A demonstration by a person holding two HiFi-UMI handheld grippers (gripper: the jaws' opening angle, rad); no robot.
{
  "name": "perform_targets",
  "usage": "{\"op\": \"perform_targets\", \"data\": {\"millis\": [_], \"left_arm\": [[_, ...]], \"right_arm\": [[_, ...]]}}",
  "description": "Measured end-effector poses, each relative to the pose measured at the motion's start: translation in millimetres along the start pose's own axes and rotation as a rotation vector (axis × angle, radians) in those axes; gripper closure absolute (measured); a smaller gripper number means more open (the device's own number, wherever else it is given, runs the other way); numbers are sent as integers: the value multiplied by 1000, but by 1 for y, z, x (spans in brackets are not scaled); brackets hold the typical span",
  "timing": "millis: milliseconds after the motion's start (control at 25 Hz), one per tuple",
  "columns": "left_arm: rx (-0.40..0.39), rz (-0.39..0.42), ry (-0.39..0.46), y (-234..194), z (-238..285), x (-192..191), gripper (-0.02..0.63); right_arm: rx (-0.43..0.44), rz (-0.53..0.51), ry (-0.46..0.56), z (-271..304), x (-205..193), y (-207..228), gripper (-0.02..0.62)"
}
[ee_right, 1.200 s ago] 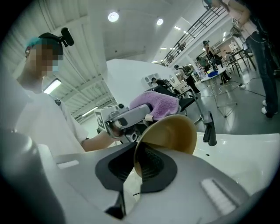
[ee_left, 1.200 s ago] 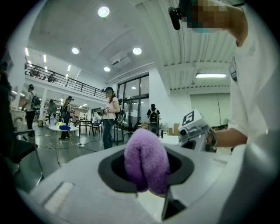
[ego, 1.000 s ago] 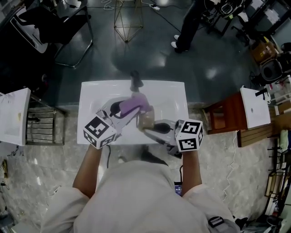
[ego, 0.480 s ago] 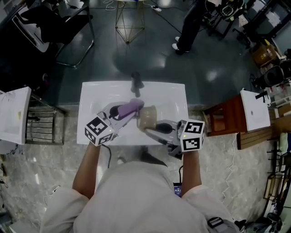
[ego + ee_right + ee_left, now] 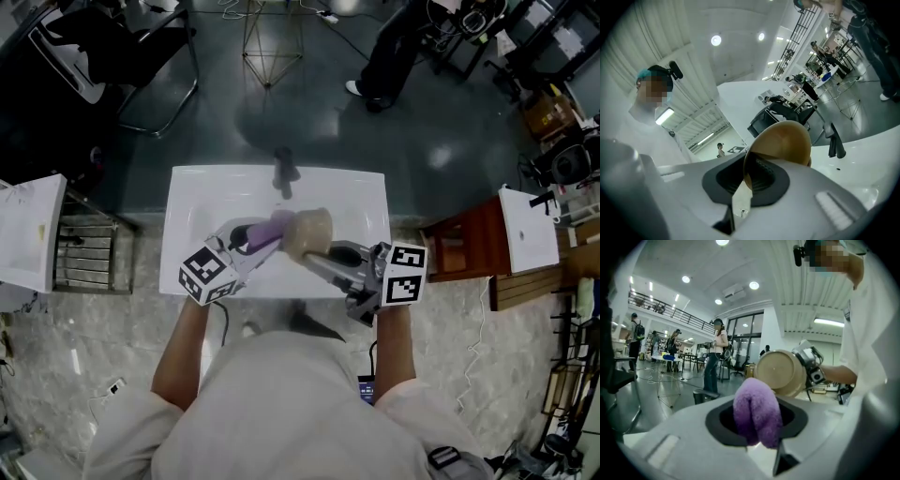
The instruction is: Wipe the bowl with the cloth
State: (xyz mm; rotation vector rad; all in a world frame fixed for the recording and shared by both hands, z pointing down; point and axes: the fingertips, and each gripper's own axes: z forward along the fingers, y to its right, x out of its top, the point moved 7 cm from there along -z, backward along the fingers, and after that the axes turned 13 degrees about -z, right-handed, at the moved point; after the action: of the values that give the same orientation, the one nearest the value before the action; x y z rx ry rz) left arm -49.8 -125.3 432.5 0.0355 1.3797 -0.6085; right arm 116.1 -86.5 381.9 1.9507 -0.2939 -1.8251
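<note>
My right gripper [image 5: 317,259] has just tightened its jaws on the rim of the tan bowl [image 5: 307,232], held mid-frame above the white sink [image 5: 187,202]. My left gripper [image 5: 261,242] pinches the purple cloth [image 5: 274,226] just left of it; the bowl hides whether they touch

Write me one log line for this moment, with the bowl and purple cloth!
left gripper: shut on cloth | right gripper: shut on bowl | over sink

Both forearms reach forward, tips converging: left hand-held gripper [image 5: 265,235] clamps the cloth [image 5: 275,224], right hand-held gripper [image 5: 317,254] pinches the bowl's [image 5: 307,231] rim.
</note>
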Motion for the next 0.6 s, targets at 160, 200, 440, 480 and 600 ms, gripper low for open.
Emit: {"op": "perform_targets", "data": {"millis": [160, 200, 440, 480, 600], "left_arm": [[-21, -10, -27, 9, 6, -8, 486], [-28, -14, -32, 11, 7, -10, 486], [-61, -36, -39, 18, 11, -15, 486], [-68, -36, -41, 20, 11, -15, 486], [-98, -32, -34, 28, 11, -12, 486]], "right_arm": [[-8, 1, 41, 1, 8, 4, 583], [-16, -1, 42, 1, 9, 6, 583], [-53, 5, 53, 2, 12, 14, 583], [-67, 7, 56, 1, 12, 16, 583], [-132, 13, 58, -1, 11, 25, 583]]}}
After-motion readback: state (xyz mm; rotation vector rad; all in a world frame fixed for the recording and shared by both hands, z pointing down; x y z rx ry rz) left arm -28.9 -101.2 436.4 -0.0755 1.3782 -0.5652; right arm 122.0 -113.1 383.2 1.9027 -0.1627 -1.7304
